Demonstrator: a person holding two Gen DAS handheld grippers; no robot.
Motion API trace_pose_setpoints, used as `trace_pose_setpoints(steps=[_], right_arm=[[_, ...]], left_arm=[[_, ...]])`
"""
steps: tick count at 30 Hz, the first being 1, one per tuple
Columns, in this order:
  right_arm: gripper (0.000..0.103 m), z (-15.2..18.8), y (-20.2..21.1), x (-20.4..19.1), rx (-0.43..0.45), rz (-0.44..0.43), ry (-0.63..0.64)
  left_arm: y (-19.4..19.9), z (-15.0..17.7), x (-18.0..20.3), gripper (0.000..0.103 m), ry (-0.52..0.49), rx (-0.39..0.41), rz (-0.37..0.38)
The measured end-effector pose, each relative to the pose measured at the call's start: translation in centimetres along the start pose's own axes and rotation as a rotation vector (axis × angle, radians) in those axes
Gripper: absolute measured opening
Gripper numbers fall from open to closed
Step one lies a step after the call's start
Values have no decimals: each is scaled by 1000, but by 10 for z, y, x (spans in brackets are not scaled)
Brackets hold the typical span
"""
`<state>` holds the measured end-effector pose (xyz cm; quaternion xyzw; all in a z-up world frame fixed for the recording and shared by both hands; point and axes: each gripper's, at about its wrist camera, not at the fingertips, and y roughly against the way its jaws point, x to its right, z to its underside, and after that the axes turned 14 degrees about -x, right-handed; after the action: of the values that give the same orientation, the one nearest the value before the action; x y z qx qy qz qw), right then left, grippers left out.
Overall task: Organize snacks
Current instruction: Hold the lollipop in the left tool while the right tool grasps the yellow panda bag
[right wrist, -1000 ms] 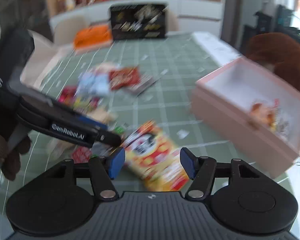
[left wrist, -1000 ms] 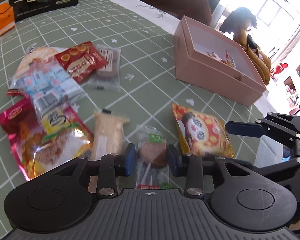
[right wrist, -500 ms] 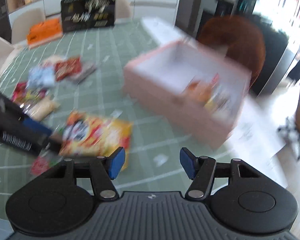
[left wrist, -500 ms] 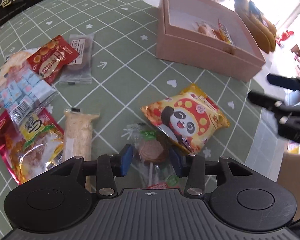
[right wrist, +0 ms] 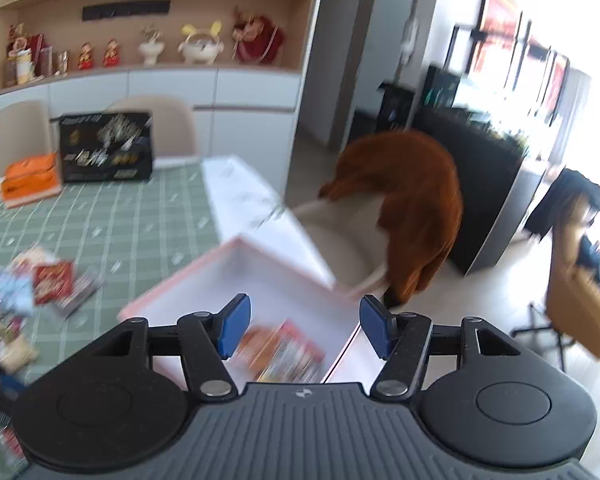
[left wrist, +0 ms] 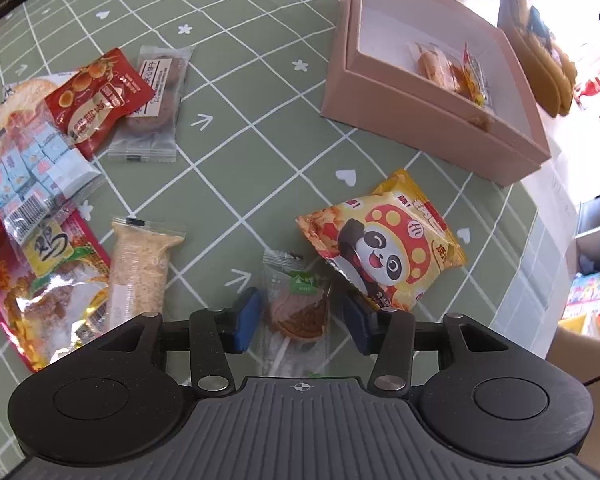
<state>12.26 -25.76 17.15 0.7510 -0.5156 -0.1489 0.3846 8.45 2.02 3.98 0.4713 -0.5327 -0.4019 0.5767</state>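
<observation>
My left gripper (left wrist: 302, 322) is open, its blue pads on either side of a clear packet with a brown lollipop (left wrist: 298, 310) that lies on the green checked tablecloth (left wrist: 236, 128). A yellow panda snack bag (left wrist: 384, 244) lies just to the right. A pink box (left wrist: 432, 128) stands at the back right with a few snack packets (left wrist: 448, 70) inside. My right gripper (right wrist: 304, 330) is open and empty above the pink box (right wrist: 236, 276), where the packets (right wrist: 284, 354) show blurred.
More snacks lie at the left: a rice bar (left wrist: 140, 268), a red and yellow bag (left wrist: 40, 288), blue candies (left wrist: 28, 172), a red packet (left wrist: 96, 100), a clear cake packet (left wrist: 152, 108). A black gift box (right wrist: 106, 146) and an orange box (right wrist: 30, 180) stand at the far end. A brown chair (right wrist: 404, 208) is beyond the table.
The left gripper has risen and tilted down over the lollipop packet, which stays between its pads. The right gripper has swung right from the panda bag to above the pink box.
</observation>
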Motion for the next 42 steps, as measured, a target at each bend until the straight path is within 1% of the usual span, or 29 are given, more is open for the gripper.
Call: trace_pose_setpoints(steps=[3, 5, 6, 8, 10, 13, 14, 15, 16, 18, 19, 21, 23, 25, 26, 28, 31, 33, 35, 38, 42], right_arm=[[61, -7, 11, 1, 14, 12, -13], [61, 0, 17, -6, -17, -3, -26], [61, 8, 19, -13, -38, -19, -28], [61, 29, 19, -28, -90, -40, -23], [61, 54, 15, -45, -151, -48, -31], [61, 90, 7, -61, -252, -87, -113], [61, 101, 5, -64, -283, -104, -149], [61, 110, 2, -67, -312, -117, -183], [61, 117, -2, -70, -337, -126, -211], [61, 123, -10, -77, -366, -131, -243], [61, 124, -12, -80, -369, -134, -245], [61, 118, -16, -86, -360, -145, -227], [61, 103, -18, -91, -332, -154, -191], [61, 82, -25, -98, -314, -182, -137], [61, 71, -31, -103, -311, -200, -105], [61, 53, -46, -121, -307, -219, -43], [61, 37, -71, -155, -300, -197, 56], [61, 35, -85, -169, -317, -182, 105], [60, 38, -91, -170, -345, -186, 113], [60, 52, -81, -150, -359, -209, 57], [60, 77, -61, -122, -351, -149, 11]], left_arm=[[0, 2, -1, 53, 11, 22, 28], [0, 9, -1, 53, -14, 62, 45], [0, 15, -1, 52, -31, 88, 43], [0, 26, -2, 47, -52, 145, 26], [0, 35, -1, 47, -81, 195, -1], [1, 46, -3, 47, -118, 242, -38], [3, 49, -4, 46, -122, 258, -39], [5, 50, -7, 46, -124, 273, -23], [6, 50, -8, 46, -122, 286, 8], [5, 45, -8, 46, -124, 289, 58], [3, 43, -3, 47, -138, 278, 54], [0, 44, 9, 47, -183, 264, 15], [-1, 53, 15, 47, -221, 264, -27], [-3, 62, 15, 48, -229, 264, -75], [-4, 65, 12, 50, -221, 263, -84], [-4, 70, 4, 51, -192, 270, -65], [-2, 72, -1, 50, -162, 267, -59], [-1, 73, -2, 49, -158, 264, -54], [-1, 74, -3, 49, -161, 263, -49], [0, 73, -2, 49, -172, 263, -36], [-2, 75, 0, 50, -213, 270, -37]])
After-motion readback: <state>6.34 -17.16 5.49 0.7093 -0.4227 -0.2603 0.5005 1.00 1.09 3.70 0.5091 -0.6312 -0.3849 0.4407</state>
